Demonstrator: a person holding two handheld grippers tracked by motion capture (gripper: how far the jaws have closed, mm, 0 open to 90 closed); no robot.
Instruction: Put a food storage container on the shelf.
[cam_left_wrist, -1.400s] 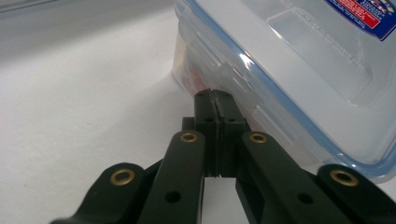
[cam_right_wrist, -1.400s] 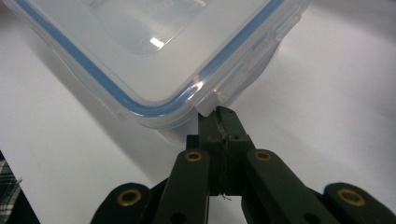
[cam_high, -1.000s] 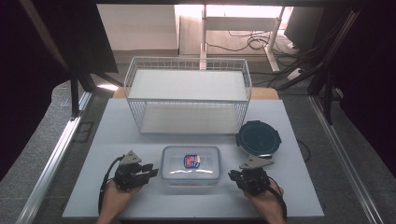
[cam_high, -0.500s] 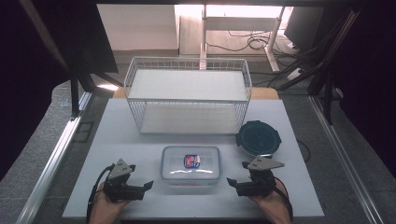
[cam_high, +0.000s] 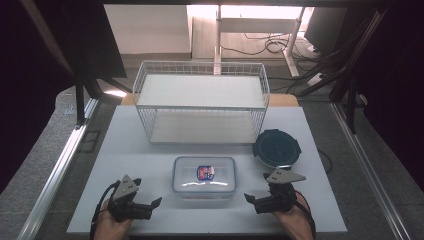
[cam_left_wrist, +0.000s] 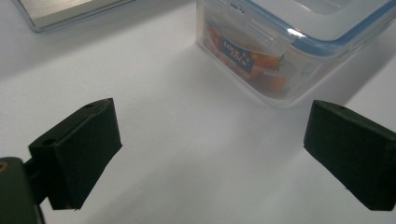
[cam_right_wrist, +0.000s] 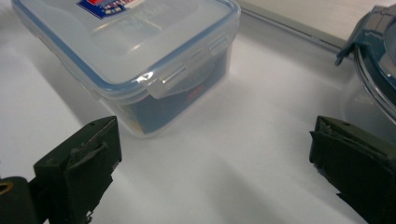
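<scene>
Sitting across the far half of the table (cam_high: 125, 150), the white wire basket (cam_high: 201, 102) is taking up the most room, well apart from both hands. Nearer the front edge, the clear rectangular container (cam_high: 204, 174), lid clipped on and a red-and-blue label on top, is lying with its long axis parallel to that edge, midway between the two grippers. To its right and slightly farther back, the dark round lidded container (cam_high: 276, 148) is resting near the table's right edge.

Both grippers are flanking the clear container at its short ends and pointing inward at it. The left gripper (cam_high: 145, 206) is standing a little farther off than the right gripper (cam_high: 255, 200), so the right one seems nearer for the coming move. Their jaws have just been opening and are now standing wide, released, with nothing between them.

The left gripper view is showing the clear container (cam_left_wrist: 285, 46) ahead and to the right, its end clip folded down and an orange packet inside. The right gripper view is showing the other end clip of that container (cam_right_wrist: 135, 51) and the round container's rim (cam_right_wrist: 373, 60) just beside the right jaw.
</scene>
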